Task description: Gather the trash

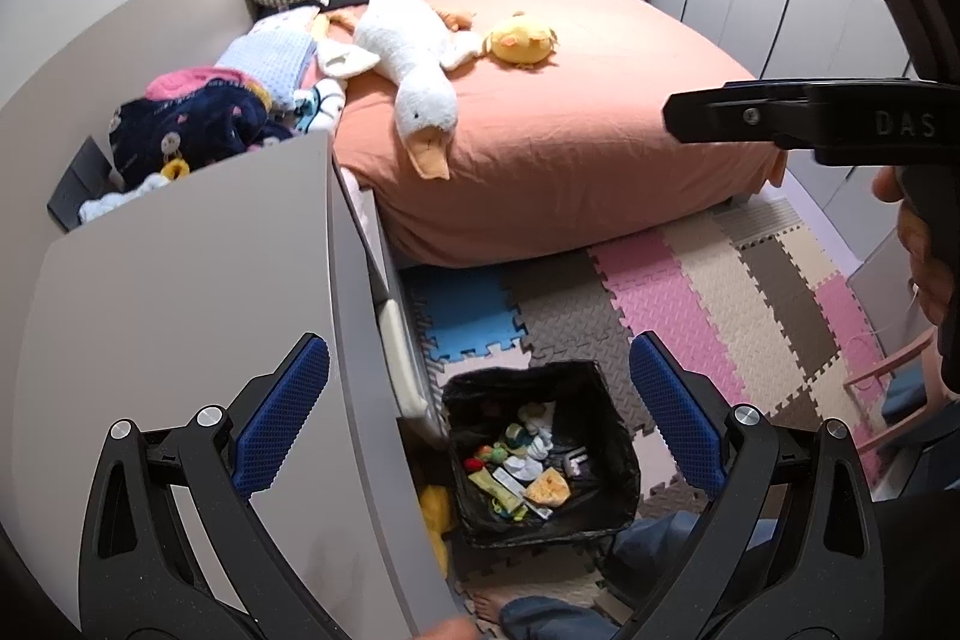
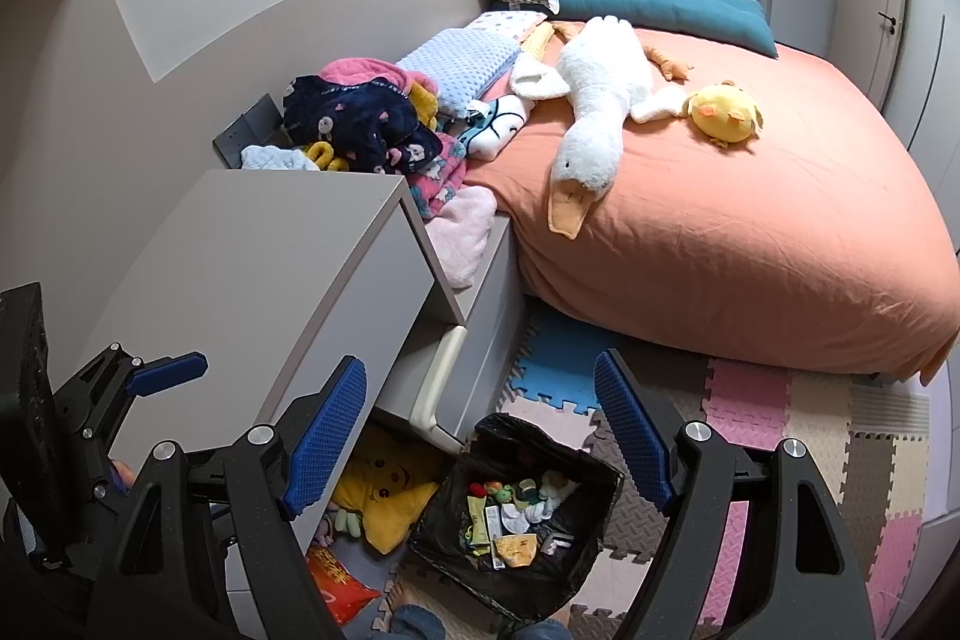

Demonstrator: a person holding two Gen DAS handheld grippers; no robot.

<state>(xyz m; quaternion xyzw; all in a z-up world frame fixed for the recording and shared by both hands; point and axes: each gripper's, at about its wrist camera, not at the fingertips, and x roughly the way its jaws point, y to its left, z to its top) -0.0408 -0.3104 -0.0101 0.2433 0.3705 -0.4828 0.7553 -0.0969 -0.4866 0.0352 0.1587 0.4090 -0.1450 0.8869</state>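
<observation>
Above lined bin (image 2: pixel 606 472), left gripper (image 1: pixel 480 412) and right gripper (image 2: pixel 480 430) both spread apart, empty. Risk: red wrapper (image 2: pixel 336 580) under desk (image 2: pixel 270 244) overlooked, or plush toy (image 2: pixel 384 490) binned instead.

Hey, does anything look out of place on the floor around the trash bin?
Yes. A yellow plush pillow is stuffed on the floor under the grey nightstand, beside the black-lined bin, with a red-orange packet lying in front of it.
</observation>
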